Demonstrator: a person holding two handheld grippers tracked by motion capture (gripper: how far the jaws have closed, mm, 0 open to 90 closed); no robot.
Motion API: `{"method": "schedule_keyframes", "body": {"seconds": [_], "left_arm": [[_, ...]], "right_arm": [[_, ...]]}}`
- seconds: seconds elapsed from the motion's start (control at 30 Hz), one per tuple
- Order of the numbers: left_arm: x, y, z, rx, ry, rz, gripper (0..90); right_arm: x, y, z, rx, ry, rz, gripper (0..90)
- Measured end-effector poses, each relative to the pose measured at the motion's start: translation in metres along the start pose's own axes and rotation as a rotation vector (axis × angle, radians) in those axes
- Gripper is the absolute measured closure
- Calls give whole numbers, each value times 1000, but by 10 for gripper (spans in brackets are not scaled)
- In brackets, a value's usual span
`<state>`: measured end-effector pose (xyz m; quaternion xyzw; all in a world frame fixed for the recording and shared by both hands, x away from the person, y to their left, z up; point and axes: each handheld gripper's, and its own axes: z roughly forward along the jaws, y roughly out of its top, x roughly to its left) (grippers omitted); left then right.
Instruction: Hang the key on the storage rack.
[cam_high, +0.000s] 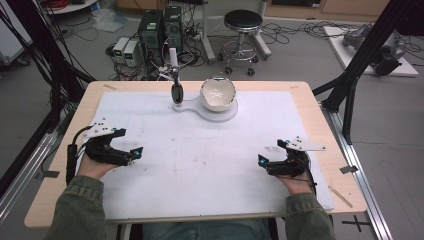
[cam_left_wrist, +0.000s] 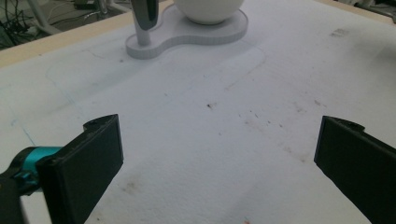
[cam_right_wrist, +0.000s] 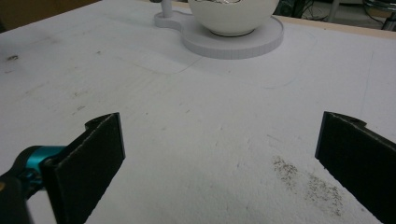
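Table (cam_high: 310, 107) with a white mat (cam_high: 200, 160) covering most of its top; bare wood shows along the edges.

Left gripper (cam_high: 131, 155) near the left edge of the mat, about midway between the near and far edges, held in the person's left hand (cam_high: 92, 162). Jaws spread wide, nothing between them; in the left gripper view only bare mat lies in the gap.

Right gripper (cam_high: 263, 162) near the right edge, roughly level with the left one, held in the right hand (cam_high: 295, 177). Jaws likewise released and wide apart, over a smudged patch of mat.

White bowl (cam_high: 218, 94) at the middle of the far edge, sitting on a white stand (cam_high: 226, 116). Just left of the bowl, a dark upright piece (cam_high: 176, 93) rises from the stand's smaller lobe. Both grippers well apart from the bowl.

Floor beyond the table: stool (cam_high: 243, 22), computer towers (cam_high: 160, 27), cables.
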<state>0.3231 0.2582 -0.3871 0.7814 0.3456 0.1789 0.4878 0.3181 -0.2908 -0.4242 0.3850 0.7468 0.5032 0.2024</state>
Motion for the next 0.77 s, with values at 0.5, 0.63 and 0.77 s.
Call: {"method": "schedule_keyframes", "body": {"seconds": [0.5, 0.63, 0.77], "left_arm": [[-11, -24, -3, -30, 52, 4, 17], [-10, -27, -3, -31, 56, 0, 17], [-10, -28, -3, -35, 49, 2, 17]], "right_arm": [[0, -1, 0, 4, 4, -1, 3], [1, -1, 2, 12, 4, -5, 3], [1, -1, 2, 16, -1, -8, 3]]}}
